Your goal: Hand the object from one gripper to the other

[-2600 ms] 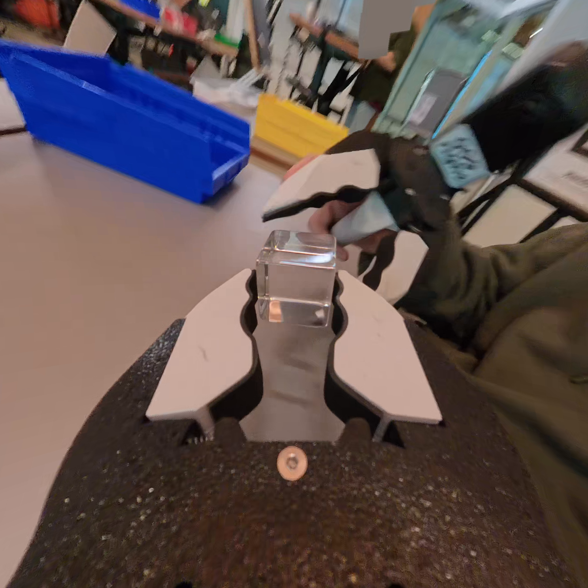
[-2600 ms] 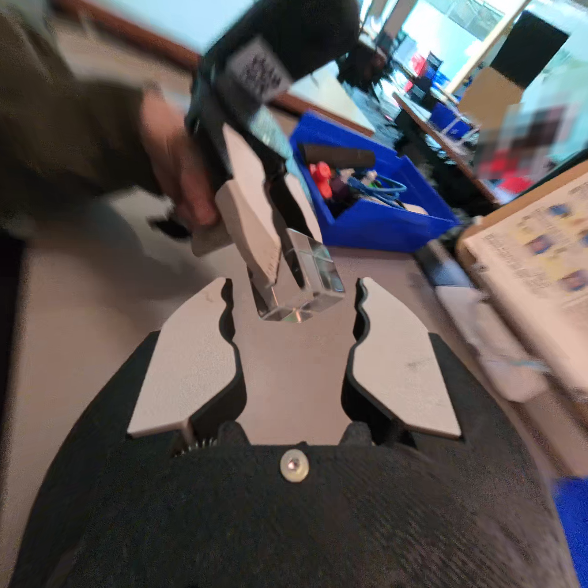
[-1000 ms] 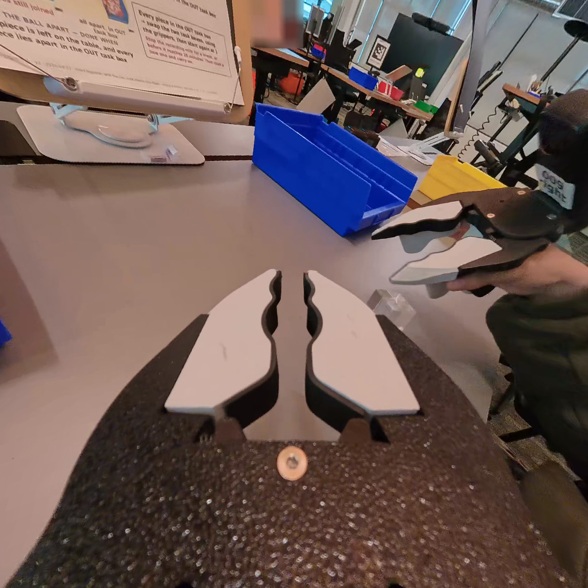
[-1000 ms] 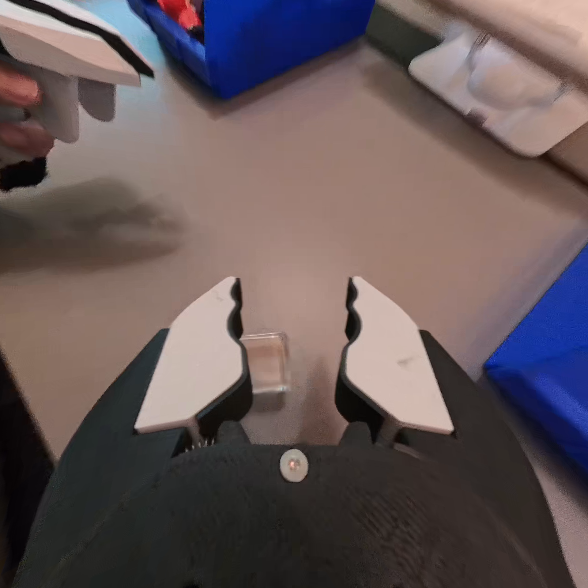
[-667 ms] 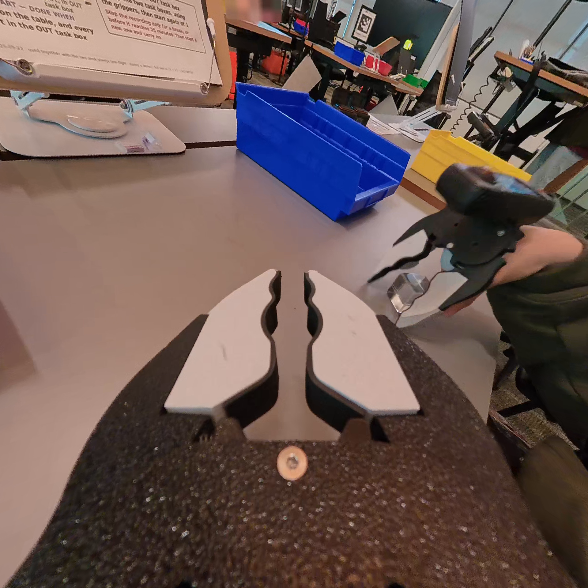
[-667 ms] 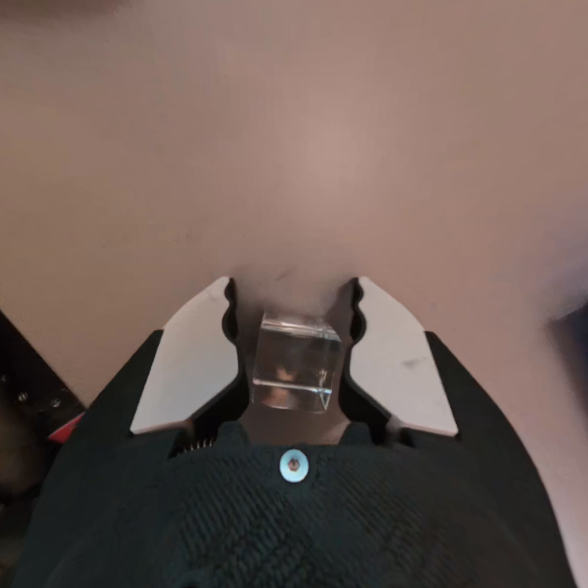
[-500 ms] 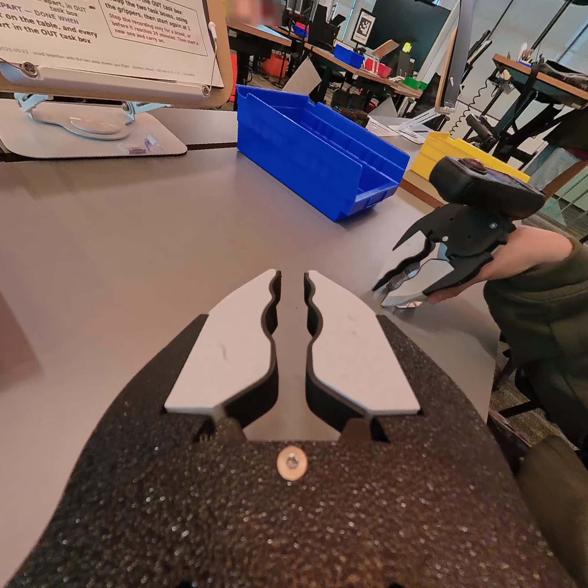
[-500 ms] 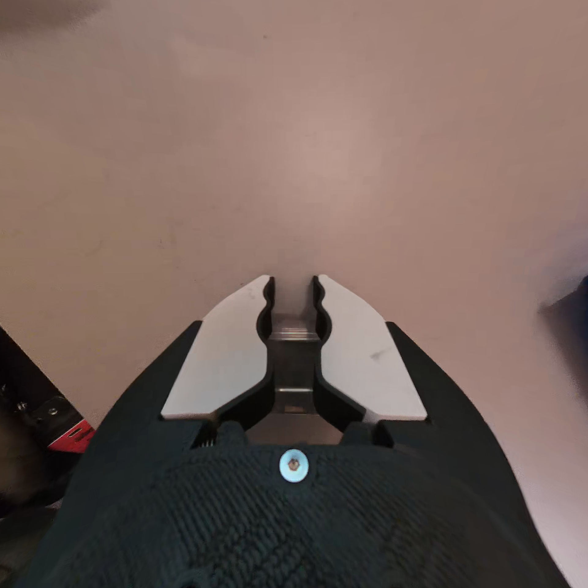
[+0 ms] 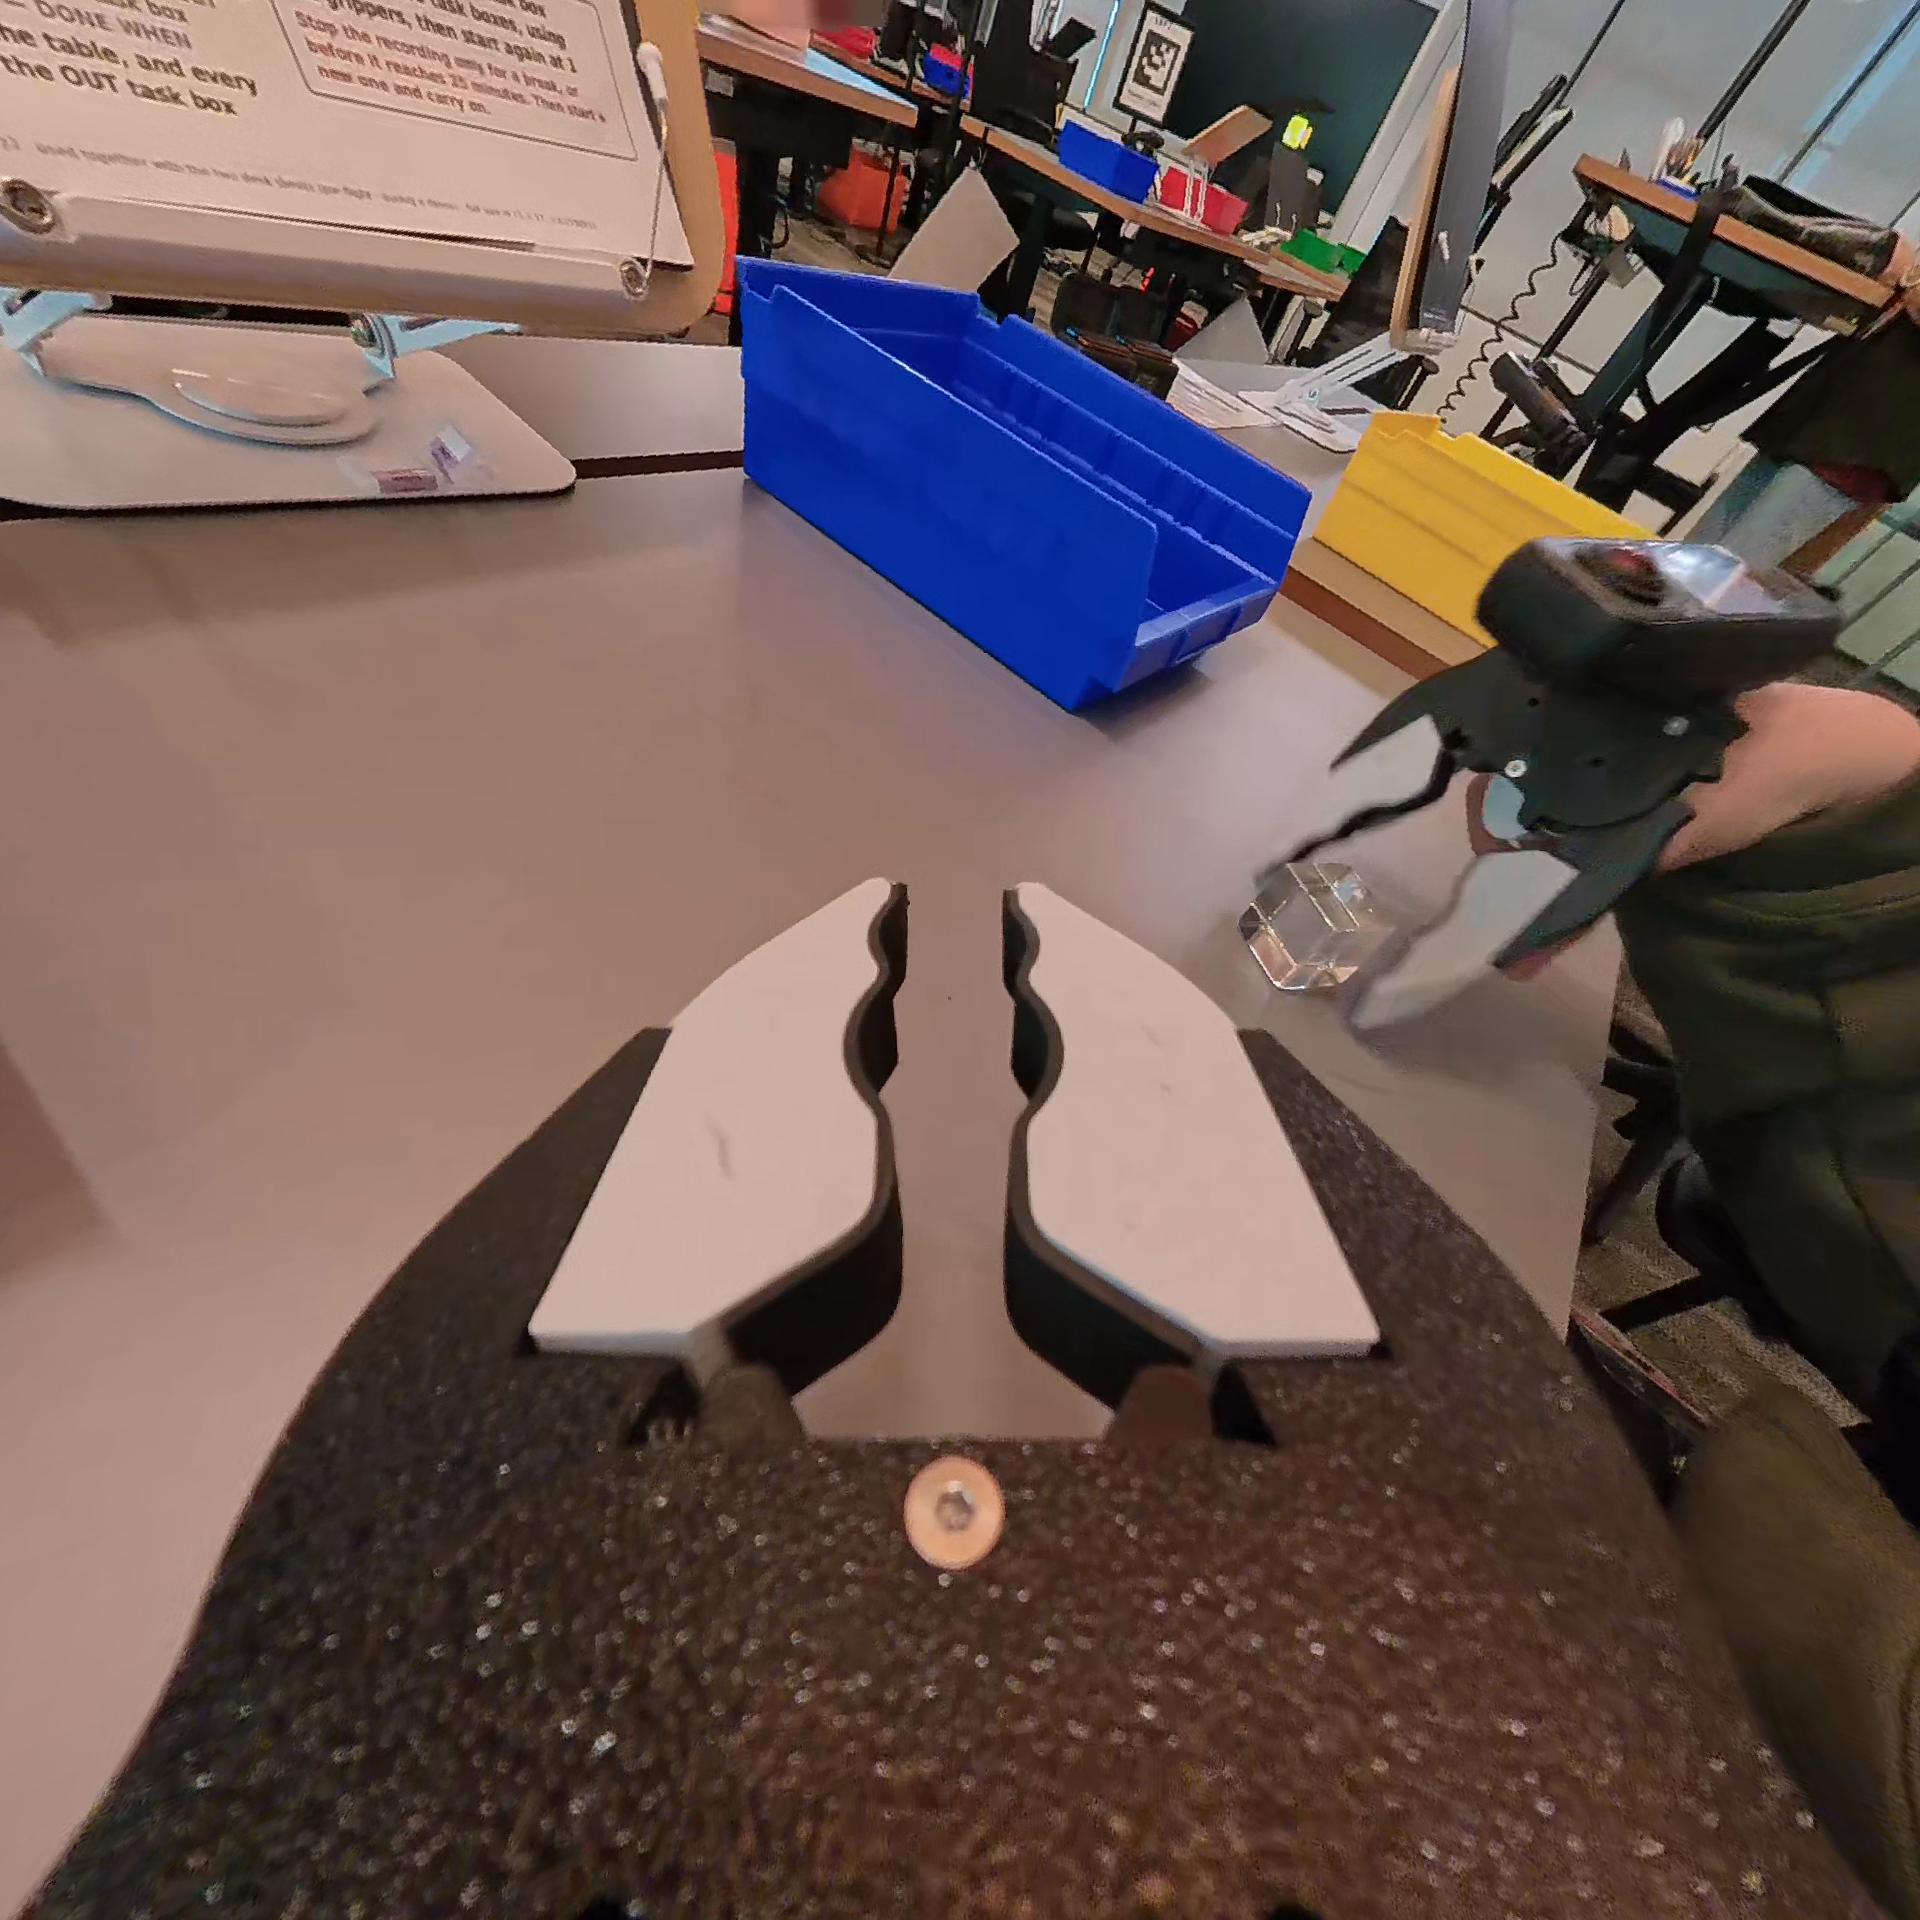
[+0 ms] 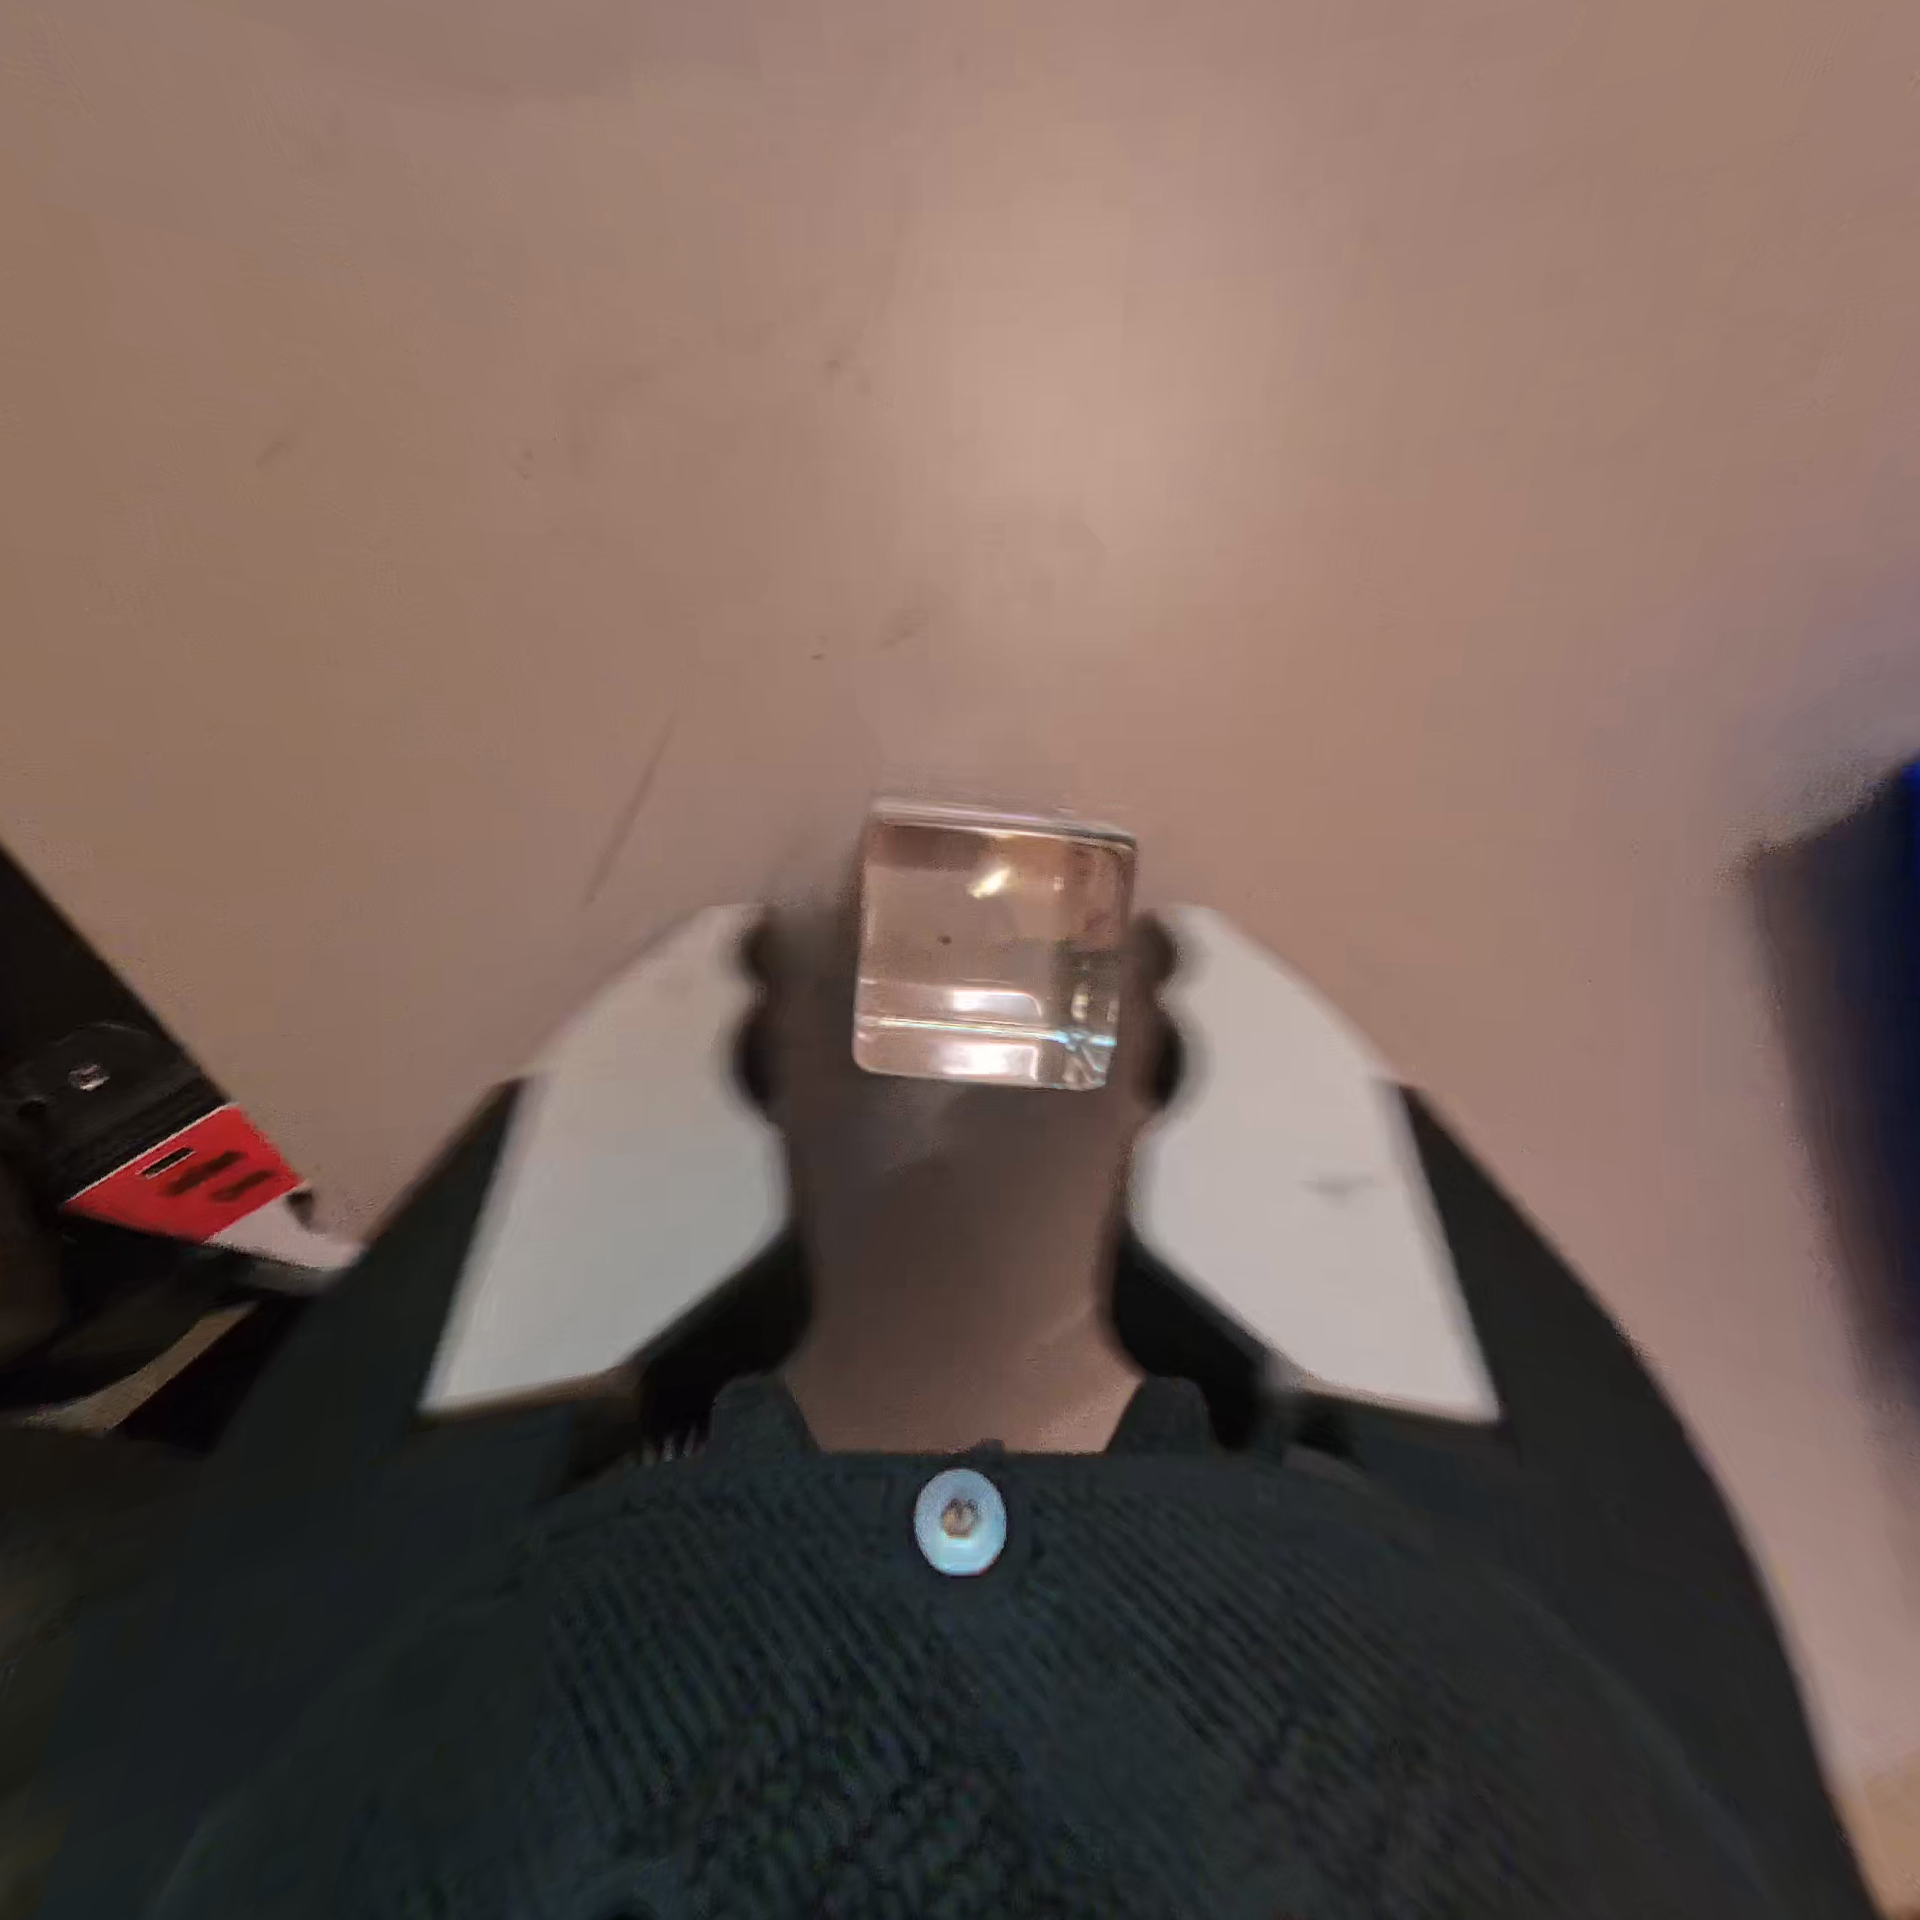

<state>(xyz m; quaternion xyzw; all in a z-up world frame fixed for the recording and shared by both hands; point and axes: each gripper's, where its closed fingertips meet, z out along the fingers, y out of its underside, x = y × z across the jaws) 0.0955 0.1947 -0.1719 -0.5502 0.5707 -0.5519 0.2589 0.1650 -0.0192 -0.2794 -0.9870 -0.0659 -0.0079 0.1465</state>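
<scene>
Right tongs (image 10: 951, 997) spread, tilted down astride clear cube (image 10: 992, 951), left tongs (image 9: 954, 935) slightly parted, level

Table (image 9: 416, 748): grey-brown, matte top. Resting on it: one clear cube (image 9: 1311, 925) near the right edge, one blue bin (image 9: 997, 499) farther back, one white stand base (image 9: 260, 426) at rear left.

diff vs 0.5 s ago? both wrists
The right gripper has opened wide and let go of the clear cube, which it was clamped on before. The cube now sits on the table between the spread fingers, which have lifted a little. The left gripper is unchanged, slightly open and empty; the blue bin has not moved.
</scene>
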